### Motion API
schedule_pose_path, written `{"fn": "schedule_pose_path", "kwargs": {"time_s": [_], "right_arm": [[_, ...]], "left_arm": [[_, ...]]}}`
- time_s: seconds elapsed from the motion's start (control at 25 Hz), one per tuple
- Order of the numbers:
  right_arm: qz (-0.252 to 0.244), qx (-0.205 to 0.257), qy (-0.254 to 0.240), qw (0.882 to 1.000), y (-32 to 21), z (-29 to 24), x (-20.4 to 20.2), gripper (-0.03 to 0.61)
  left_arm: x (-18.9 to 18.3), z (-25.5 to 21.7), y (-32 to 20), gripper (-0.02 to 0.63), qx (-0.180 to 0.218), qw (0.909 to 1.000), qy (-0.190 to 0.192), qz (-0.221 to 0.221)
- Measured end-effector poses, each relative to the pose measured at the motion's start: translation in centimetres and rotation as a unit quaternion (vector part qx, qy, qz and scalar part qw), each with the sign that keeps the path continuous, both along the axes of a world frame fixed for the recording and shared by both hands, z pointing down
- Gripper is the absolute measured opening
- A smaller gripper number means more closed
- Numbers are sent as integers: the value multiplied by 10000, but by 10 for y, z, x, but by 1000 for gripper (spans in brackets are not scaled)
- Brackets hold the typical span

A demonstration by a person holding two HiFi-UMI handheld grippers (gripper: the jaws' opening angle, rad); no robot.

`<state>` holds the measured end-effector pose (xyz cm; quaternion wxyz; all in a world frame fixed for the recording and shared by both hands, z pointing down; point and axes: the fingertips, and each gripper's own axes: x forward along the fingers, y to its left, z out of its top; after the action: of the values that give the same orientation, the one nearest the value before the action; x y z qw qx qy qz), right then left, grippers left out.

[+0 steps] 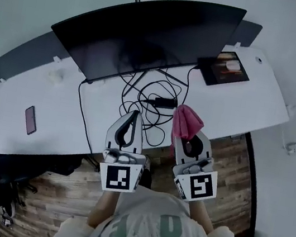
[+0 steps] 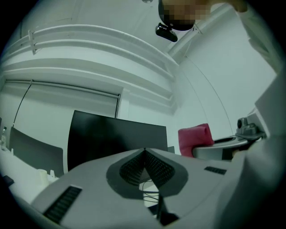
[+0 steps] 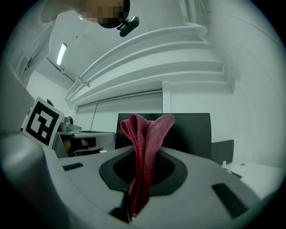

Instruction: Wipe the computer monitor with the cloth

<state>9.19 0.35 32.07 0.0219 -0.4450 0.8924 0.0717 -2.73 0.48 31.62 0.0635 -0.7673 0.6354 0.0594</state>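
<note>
Since the right gripper (image 1: 185,141) is clenched on the cloth (image 1: 186,122), with a red fold standing up out of its jaws and the rest pinched deep between them, the step in hand looks like carrying it up to the monitor (image 1: 151,36), which the cloth does not touch yet. To do that well, I would lead with the loose fold rather than the jaw tips, so that only fabric meets the dark screen. I would also press lightly, because the panel seems to rest on a slim stand and could rock back, and sweep in overlapping passes from one edge to the other. The left gripper (image 1: 133,116) is closed on nothing, its ribbed pads meeting at a point in its own view. It might steady the monitor's edge if the screen wobbles, though that is a guess. Both grippers hang side by side near the front edge of the white desk (image 1: 241,103), well short of the screen. A tangle of black cables (image 1: 152,103) lies between them and the monitor's foot and should be passed over, not dragged through. A phone (image 1: 30,120) lies far to the left, and a dark tray (image 1: 223,67) sits just beside the monitor's right end. Below is a wood floor (image 1: 237,159); the gripper views show white walls and a stepped white ceiling.
</note>
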Motion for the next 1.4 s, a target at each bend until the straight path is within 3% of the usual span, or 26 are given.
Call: {"fn": "schedule_pose_path", "kwargs": {"time_s": [0.24,0.48,0.72,1.08,1.4], "right_arm": [[-17,100,-43,9999,-87,-15,-50,54],[-118,-194,19,9997,-128,-2,-78,54],[-346,-166,164,9991,-135,-1,-93,54],[-850,-283,33,9960,-155,5,-96,54],[-1268,-378,-67,9912,-168,7,-113,54]], "left_arm": [[-38,-15,-87,15,43,10000,36,46],[-64,-15,-125,15,-14,9999,134,-97],[-67,-19,-130,15,-26,9992,339,-213],[-55,-12,-149,15,-88,9984,283,-487],[-68,-9,-156,15,-168,9960,189,-854]]}}
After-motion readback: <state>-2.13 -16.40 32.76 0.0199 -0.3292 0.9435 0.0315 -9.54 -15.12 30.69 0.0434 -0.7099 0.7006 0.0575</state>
